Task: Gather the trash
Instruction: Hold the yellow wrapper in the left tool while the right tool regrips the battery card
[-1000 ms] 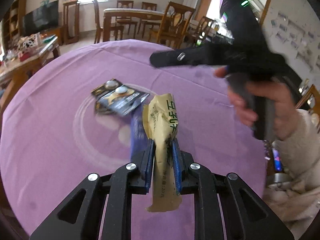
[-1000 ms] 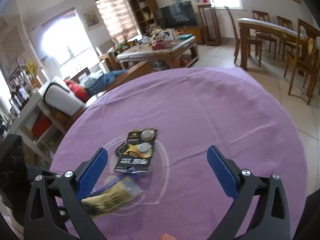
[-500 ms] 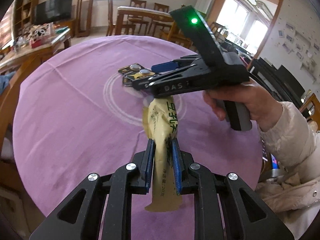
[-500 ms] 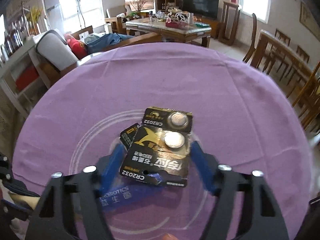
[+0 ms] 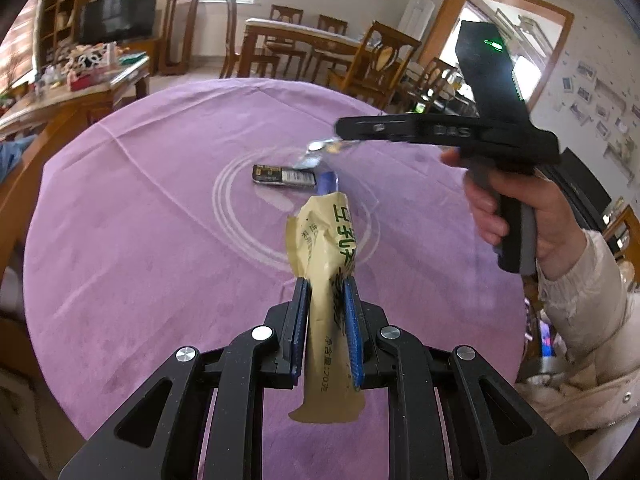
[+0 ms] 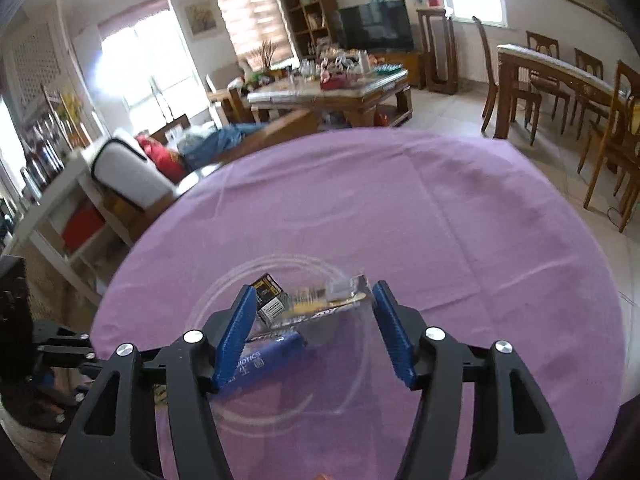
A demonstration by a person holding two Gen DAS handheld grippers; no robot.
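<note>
Purple tablecloth (image 5: pixel 132 248) covers the round table, with a pale ring pattern (image 5: pixel 224 216) at its centre. Right gripper (image 5: pixel 340 130), held in a person's hand (image 5: pixel 520 220), enters the left wrist view from three o'clock; its jaws have just been closing and now carry a battery blister card (image 6: pixel 320 304) between them, lifted clear of the cloth, though blur hides whether the pads truly press it. Left gripper (image 5: pixel 326 320) at six o'clock is clenched on a crumpled tan snack wrapper (image 5: pixel 324 264) that stands up between its blue pads (image 5: pixel 352 336). Within the ring, toward twelve o'clock of that wrapper, lies a blue sachet (image 5: pixel 326 182), and just beside it at ten o'clock a small black packet (image 5: pixel 284 176) lies flat.
</note>
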